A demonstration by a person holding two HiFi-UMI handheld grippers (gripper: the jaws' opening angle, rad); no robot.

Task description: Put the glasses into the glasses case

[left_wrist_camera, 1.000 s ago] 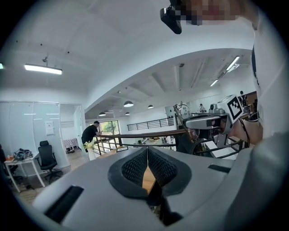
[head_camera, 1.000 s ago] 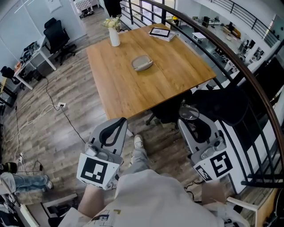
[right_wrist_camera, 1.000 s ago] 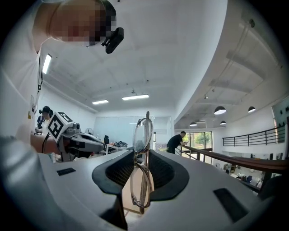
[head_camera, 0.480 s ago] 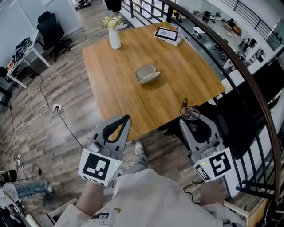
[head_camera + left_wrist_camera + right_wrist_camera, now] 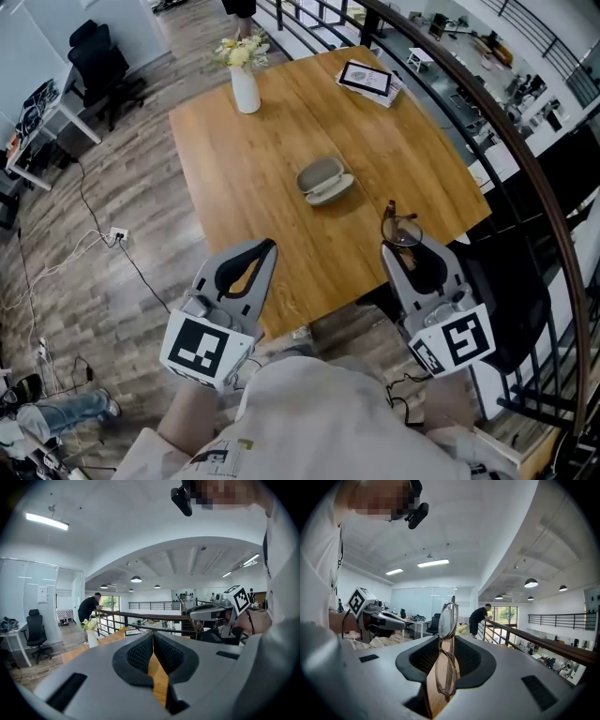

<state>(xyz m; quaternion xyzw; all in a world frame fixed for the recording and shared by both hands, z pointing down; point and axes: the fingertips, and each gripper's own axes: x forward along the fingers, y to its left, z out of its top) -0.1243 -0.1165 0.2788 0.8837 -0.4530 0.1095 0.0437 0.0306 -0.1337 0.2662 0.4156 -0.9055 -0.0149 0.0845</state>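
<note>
While the glasses (image 5: pixel 401 229) stand on edge, clamped between the pads of the right gripper (image 5: pixel 405 246) by the near edge of the wooden table (image 5: pixel 234 178), the grey glasses case (image 5: pixel 324 180) lies open near the table's middle, well apart from them. Alongside, the left gripper (image 5: pixel 263 251) has its jaws pressed together on nothing. A white vase (image 5: pixel 246 89) stands at the far side.

In the head view, fingers (image 5: pixel 394 274) of the right gripper (image 5: pixel 411 247) hide the glasses (image 5: pixel 401 231) below one lens.
</note>
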